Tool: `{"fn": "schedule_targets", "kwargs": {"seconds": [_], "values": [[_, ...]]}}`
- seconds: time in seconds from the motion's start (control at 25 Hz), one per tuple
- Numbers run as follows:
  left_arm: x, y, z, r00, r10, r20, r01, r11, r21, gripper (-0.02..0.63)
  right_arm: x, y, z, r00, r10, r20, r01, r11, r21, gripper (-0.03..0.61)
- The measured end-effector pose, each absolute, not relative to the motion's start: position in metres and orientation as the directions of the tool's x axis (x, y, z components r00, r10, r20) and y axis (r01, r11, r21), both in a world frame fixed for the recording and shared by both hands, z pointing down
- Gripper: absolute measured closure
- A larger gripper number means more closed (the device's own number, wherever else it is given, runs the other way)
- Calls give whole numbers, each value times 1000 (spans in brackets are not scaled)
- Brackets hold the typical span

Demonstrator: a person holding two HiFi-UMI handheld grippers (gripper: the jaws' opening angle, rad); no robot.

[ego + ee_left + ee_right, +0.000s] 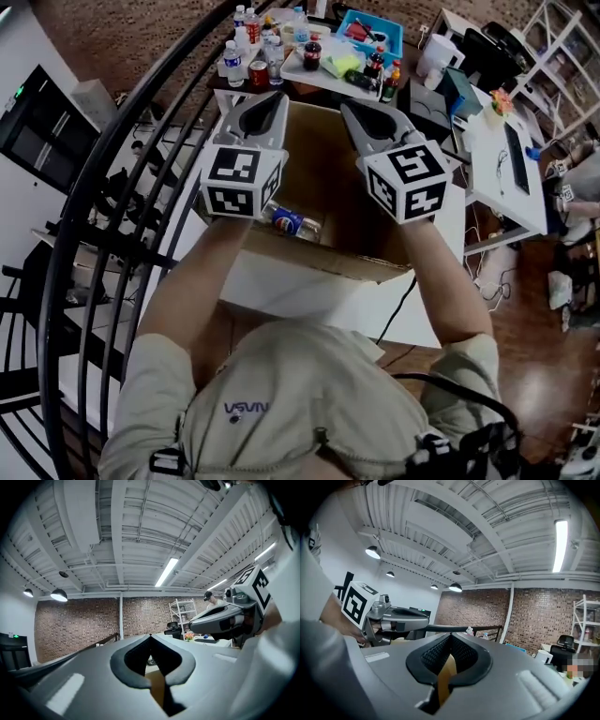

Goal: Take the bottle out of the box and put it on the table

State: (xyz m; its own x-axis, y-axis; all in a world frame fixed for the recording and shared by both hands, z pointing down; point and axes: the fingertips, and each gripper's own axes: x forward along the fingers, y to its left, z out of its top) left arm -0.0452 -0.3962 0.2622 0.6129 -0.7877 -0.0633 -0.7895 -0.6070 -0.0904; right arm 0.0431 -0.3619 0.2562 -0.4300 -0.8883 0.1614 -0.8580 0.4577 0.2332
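Observation:
A clear bottle with a blue label (292, 223) lies on its side on the floor of the open cardboard box (323, 261), near the front wall. Both grippers hover above the box, pointing away from me and roughly level. My left gripper (271, 99) is over the box's left side, its jaws shut and empty. My right gripper (355, 110) is over the right side, also shut and empty. In the left gripper view the shut gripper (151, 637) faces the brick wall, with the right gripper (219, 619) beside it. The right gripper view shows its shut gripper (450, 638) and the left gripper (396, 618).
The box stands on a white table (281, 295). Behind it are several bottles and cans (246, 49), a white tray of drinks (323, 58) and a blue bin (373, 28). A black curved railing (103, 197) runs along the left. A white desk (502, 159) stands at right.

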Motion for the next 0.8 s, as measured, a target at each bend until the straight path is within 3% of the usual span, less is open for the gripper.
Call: {"fn": "schedule_targets", "kwargs": {"seconds": [0.36,0.52,0.68,0.8], "values": [[-53,-433,323,614,-785,76,-781,-619,-83,609,0,-412,357,-511,-753,415,-726,637,261,577],[-64,-440,353,588,-797,134,-796,-600,-80,576,-20,-411,429,-518,-632,577,-639,734,231,477],[-62,-439,364,594,-790,154,-793,-607,-52,506,-43,-394,478,-530,-527,664,-564,804,188,453],[-63,-440,365,592,-791,155,-796,-604,-41,497,-57,-387,502,-542,-468,697,-539,831,138,434]]}}
